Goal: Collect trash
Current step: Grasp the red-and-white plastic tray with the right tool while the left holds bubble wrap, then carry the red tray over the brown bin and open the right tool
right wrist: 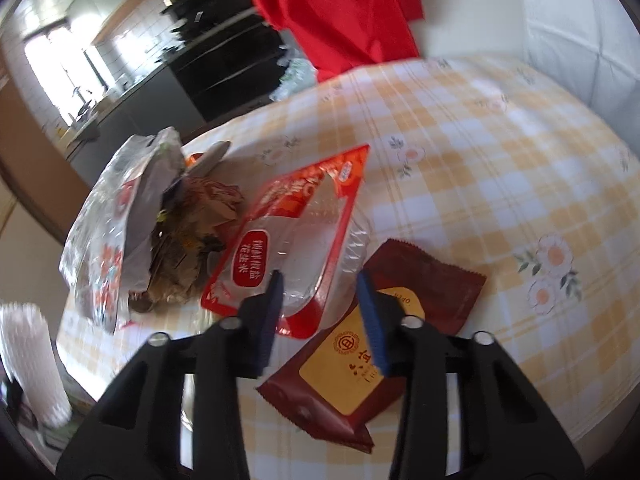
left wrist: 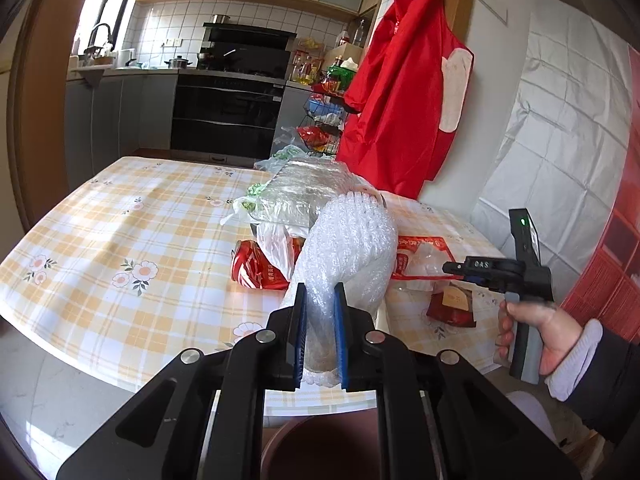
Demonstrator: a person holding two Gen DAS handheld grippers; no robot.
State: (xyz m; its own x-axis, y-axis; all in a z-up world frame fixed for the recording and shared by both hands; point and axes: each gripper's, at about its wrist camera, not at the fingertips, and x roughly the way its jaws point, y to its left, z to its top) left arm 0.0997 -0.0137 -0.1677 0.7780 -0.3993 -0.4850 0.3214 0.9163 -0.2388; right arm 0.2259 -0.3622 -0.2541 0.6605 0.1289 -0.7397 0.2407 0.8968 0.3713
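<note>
My left gripper (left wrist: 320, 292) is shut on a roll of white bubble wrap (left wrist: 348, 240) and holds it above the near edge of the table (left wrist: 120, 220). It shows at the left edge of the right wrist view (right wrist: 30, 364). My right gripper (right wrist: 320, 284) is open and empty, hovering over a red and clear snack bag (right wrist: 288, 236) and a dark red wrapper with a gold label (right wrist: 380, 340). It shows from the side in the left wrist view (left wrist: 450, 268). A crushed red can (left wrist: 256, 266) and plastic bags (left wrist: 296, 196) lie behind the bubble wrap.
A dark brown bin rim (left wrist: 320, 440) sits below my left gripper at the table's edge. A pile of crumpled bags and brown scraps (right wrist: 160, 224) lies left of the snack bag. A red apron (left wrist: 400, 100) hangs at the far side. The kitchen oven (left wrist: 228, 116) stands beyond.
</note>
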